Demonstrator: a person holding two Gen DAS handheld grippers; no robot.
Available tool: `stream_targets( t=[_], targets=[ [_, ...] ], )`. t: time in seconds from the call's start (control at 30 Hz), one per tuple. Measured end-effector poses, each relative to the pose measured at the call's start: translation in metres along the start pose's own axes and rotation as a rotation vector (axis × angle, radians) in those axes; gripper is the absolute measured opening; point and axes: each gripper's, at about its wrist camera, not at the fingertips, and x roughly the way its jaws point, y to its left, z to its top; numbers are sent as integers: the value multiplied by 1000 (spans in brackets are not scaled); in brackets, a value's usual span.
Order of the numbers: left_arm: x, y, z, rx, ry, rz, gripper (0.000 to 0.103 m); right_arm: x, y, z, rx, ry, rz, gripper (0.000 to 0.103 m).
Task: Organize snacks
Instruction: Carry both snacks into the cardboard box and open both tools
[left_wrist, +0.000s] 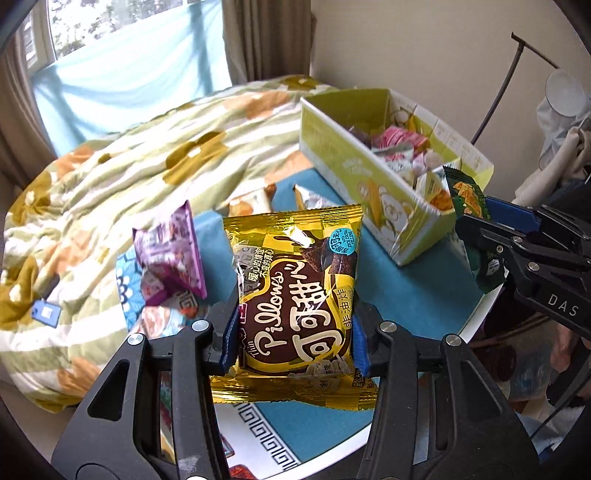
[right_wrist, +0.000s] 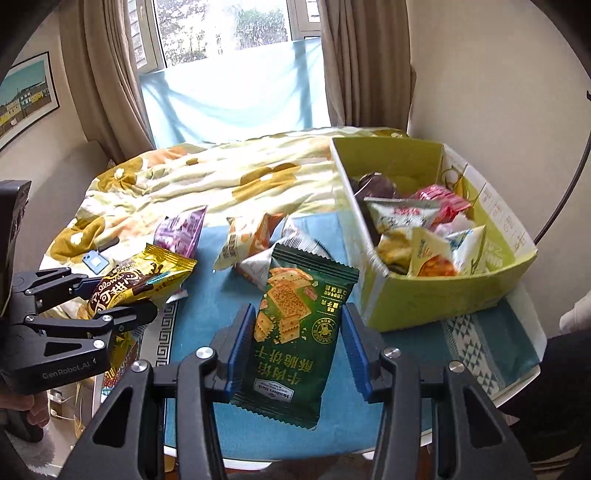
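My left gripper (left_wrist: 293, 336) jaws hold the golden snack pack (left_wrist: 295, 295), my right gripper (right_wrist: 295, 347) jaws hold the green cracker pack (right_wrist: 295, 332), both above the desk (right_wrist: 207, 317) beside the box (right_wrist: 443, 295).

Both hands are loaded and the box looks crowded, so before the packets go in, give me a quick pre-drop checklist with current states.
1. Left gripper shut on gold packet: ok.
2. Right gripper shut on green cracker packet: ok.
3. Both packets lifted off the blue mat: ok.
4. Green box open on top: ok.
5. Free space in the box: its far end looks less full, near end crowded: ok.
6. Loose packets left on the mat, such as the purple packet: not ok.
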Motion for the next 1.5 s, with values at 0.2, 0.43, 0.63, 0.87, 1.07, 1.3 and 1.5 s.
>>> stream_targets(
  t=[0.2,0.43,0.63,0.87,1.07,1.3,1.5],
  targets=[
    [11,-44,70,-50,-74,-6,43,-18,-61,52,8,-63,12,43],
    [65,-100,148,-113,-95,-13,43,-8,-144,112,-21,-90,38,43],
    [123,-133,188,-173,-31,3,43,21,-201,146,-49,-67,66,43],
    [142,-145,166,-250,44,42,94,57,-240,158,-62,6,113,43],
    [126,-142,145,-234,45,134,98,75,-259,157,-19,37,154,43],
    [115,-137,132,-296,18,167,98,82,-264,159,-36,54,192,43],
    [109,-134,127,-330,16,197,98,106,-254,168,-94,109,232,44]
  ],
)
